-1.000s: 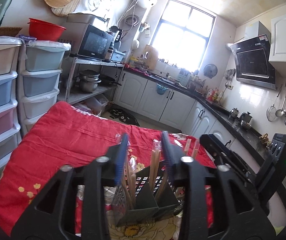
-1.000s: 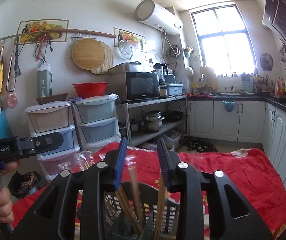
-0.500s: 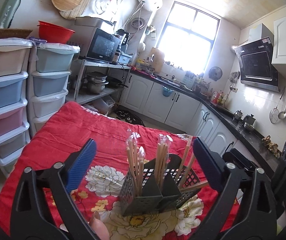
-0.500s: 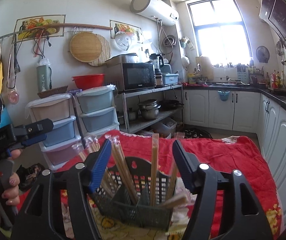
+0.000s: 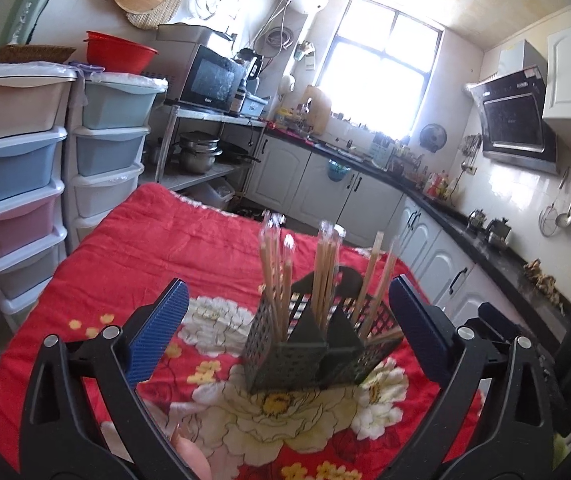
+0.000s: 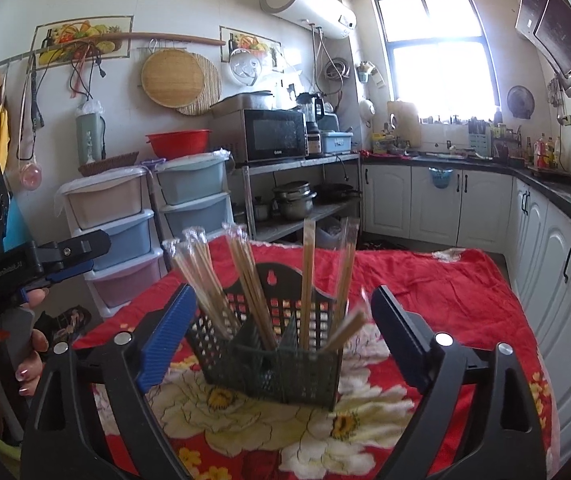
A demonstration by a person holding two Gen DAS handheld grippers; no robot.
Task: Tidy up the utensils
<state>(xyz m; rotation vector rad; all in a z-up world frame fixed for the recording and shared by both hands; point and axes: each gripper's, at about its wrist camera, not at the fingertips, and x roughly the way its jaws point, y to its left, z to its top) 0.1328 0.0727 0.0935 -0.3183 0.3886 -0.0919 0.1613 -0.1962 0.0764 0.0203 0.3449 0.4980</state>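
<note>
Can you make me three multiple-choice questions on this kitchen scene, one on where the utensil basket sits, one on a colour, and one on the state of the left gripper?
1. Where does the dark utensil basket stand?
A. On the red floral cloth
B. On the black countertop
C. On the metal shelf

2. What colour is the bowl on top of the drawer towers?
A. Blue
B. Red
C. White

3. How is the left gripper?
A. Shut on chopsticks
B. Shut on the basket's wall
C. Open, holding nothing

Answers:
1. A, since the basket rests on the cloth's flower pattern in both wrist views.
2. B, since the bowl is plainly red beside the microwave.
3. C, since its blue pads stand wide apart, clear of the basket and the wrapped chopsticks.
</note>
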